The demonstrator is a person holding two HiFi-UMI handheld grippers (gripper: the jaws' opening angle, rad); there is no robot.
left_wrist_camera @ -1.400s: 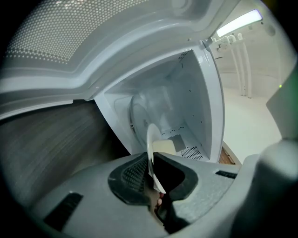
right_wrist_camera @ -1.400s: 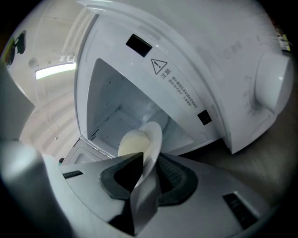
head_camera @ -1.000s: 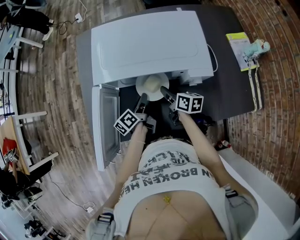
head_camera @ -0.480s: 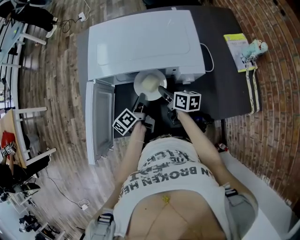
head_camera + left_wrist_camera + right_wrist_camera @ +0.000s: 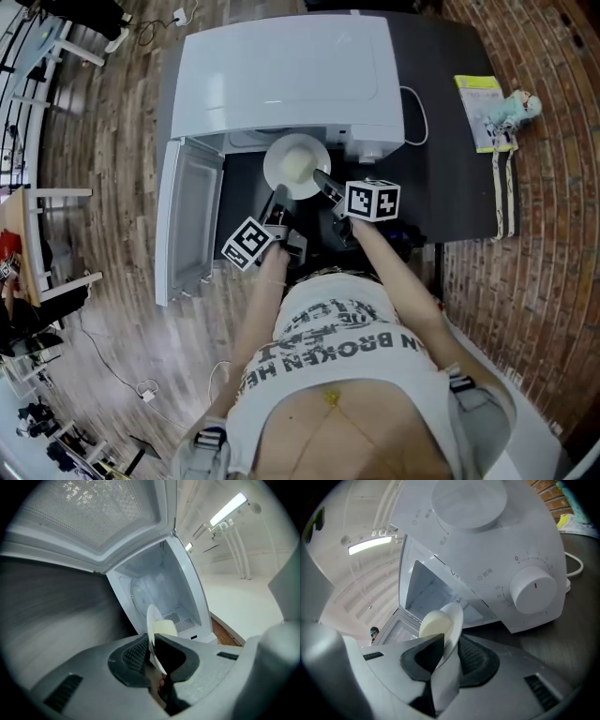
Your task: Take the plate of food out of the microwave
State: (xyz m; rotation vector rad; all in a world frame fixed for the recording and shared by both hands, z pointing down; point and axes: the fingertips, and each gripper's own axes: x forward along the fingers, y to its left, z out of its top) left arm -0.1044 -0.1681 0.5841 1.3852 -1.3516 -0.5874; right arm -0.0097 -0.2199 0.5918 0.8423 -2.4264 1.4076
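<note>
**At the microwave's mouth: plate pinched from both sides, nearly clear**

At far left, the microwave door (image 5: 187, 220) hangs swung wide open, well clear of the path. Just beside it, the left gripper (image 5: 279, 193) has its jaws pressed onto the near-left rim of the white plate (image 5: 296, 167), with the rim wedged between the pads. The plate sits just in front of the open cavity of the microwave (image 5: 281, 80), over the dark table (image 5: 450, 187), held up by the two tools and resting on nothing. A pale lump of food (image 5: 164, 629) sits at its middle.

On the other side, the right gripper (image 5: 321, 177) is clamped on the near-right rim in the same way.

We judge the lift and most of the pull-out done. What is left is to draw the plate fully clear and set it down.

Further right we note the white dial (image 5: 533, 590) on the control panel, a cable (image 5: 417, 117) trailing off the casing, then a booklet (image 5: 480, 112) and a small toy figure (image 5: 517, 105) at the table's far edge, well apart. The person's own body stands close behind, which leaves little room to draw back.
</note>
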